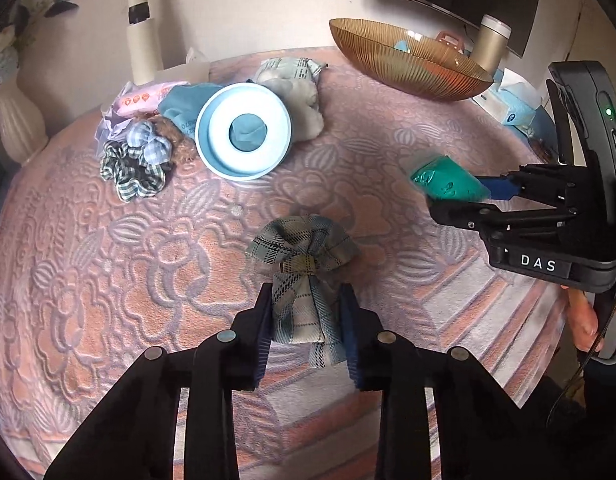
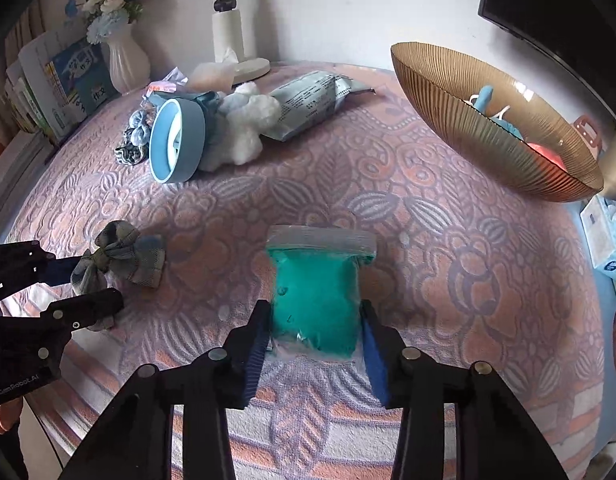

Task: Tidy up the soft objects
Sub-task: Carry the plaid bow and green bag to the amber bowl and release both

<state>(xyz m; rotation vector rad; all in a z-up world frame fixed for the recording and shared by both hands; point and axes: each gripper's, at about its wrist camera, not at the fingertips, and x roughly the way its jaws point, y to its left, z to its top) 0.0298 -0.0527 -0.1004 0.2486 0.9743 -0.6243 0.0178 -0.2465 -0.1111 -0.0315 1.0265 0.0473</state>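
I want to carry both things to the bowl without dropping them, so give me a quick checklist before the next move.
1. Left gripper shut on the plaid bow: ok, the jaws press its lower tails.
2. Right gripper shut on the green bag: ok, the jaws squeeze its lower end.
3. Grip depth on the bow: not ok, only the tails are held; the knot hangs ahead of the jaws.
4. Amber bowl has room: ok, a few items sit low inside.
5. Path to the bowl: ok, bare patterned cloth lies between.
6. Bag seal closed: cannot tell.
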